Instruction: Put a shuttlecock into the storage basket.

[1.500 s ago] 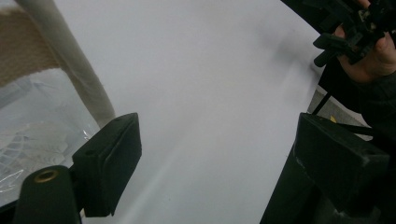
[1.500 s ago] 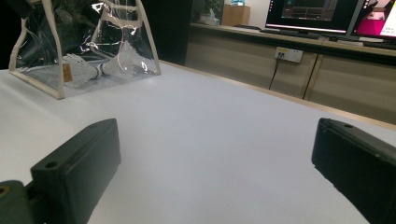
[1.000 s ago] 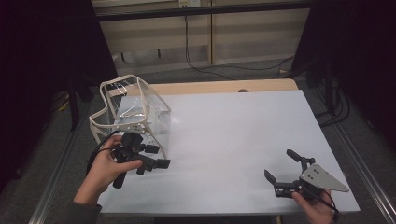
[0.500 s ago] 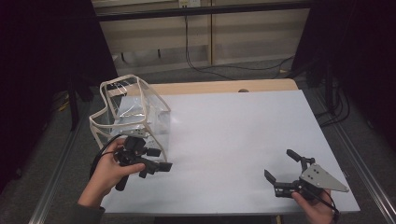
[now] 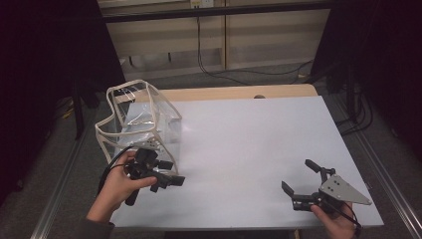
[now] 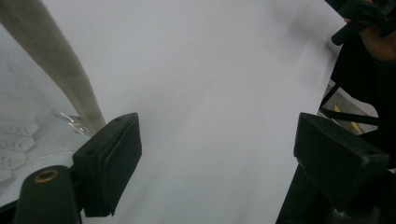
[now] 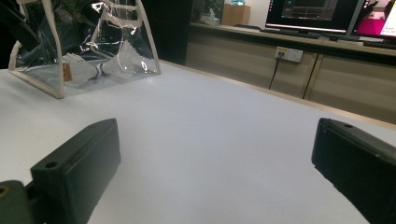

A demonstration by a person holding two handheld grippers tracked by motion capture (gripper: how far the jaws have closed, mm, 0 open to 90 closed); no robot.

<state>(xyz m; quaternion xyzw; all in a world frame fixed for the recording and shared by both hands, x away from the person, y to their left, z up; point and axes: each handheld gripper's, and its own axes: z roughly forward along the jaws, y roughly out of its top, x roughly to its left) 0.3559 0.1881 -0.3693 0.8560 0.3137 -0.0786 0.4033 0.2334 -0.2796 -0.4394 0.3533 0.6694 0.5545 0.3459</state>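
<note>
At the table's left edge stands the clear bag — transparent walls, cream trim, upright on the white table; the right gripper view shows shuttlecocks lying inside it. Just in front of the bag, the left gripper hovers with its jaws spread apart and nothing between them, the bag's trim close beside one jaw; well apart, near the front right corner, the right gripper rests low — jaws wide, empty.

Left gripper and right gripper both gape wide, each held low in a hand
</note>
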